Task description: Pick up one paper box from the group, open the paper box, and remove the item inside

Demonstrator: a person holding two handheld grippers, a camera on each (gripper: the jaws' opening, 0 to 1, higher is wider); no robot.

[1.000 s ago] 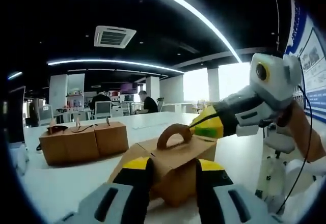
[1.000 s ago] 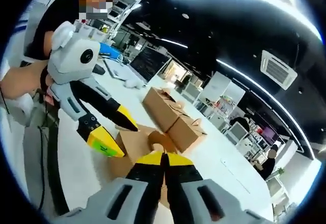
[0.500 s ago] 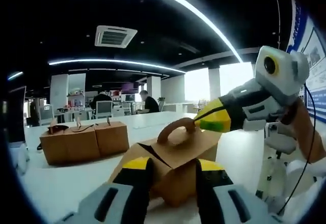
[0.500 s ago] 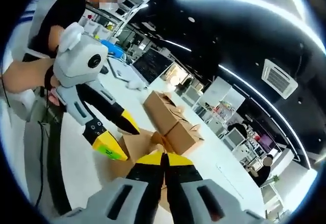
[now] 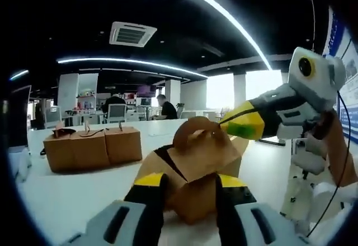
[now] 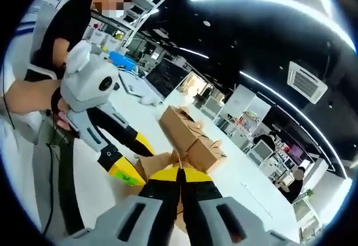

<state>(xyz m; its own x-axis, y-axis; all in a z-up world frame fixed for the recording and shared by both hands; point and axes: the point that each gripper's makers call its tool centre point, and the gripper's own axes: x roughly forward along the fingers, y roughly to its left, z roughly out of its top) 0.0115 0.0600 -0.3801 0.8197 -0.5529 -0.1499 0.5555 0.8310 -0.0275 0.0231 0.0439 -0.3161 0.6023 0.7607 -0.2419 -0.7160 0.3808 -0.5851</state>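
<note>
The paper box [image 5: 193,170] sits clamped between the left gripper [image 5: 189,185] jaws at six o'clock, while the right gripper [image 5: 230,127], at three o'clock, pinches its handle [image 5: 193,133].

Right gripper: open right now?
No. In the right gripper view the right gripper has its yellow-tipped jaws pressed together, pinched on the paper box handle.

Left gripper [image 5: 189,193]: pale grey body, black jaws capped in yellow; right gripper [image 6: 179,187]: the same grey, black and yellow (one pad of each carries a green patch with dark marks); a black cable [image 5: 340,140] trails from the right one; the person [image 6: 67,22] wears a black top.
</note>
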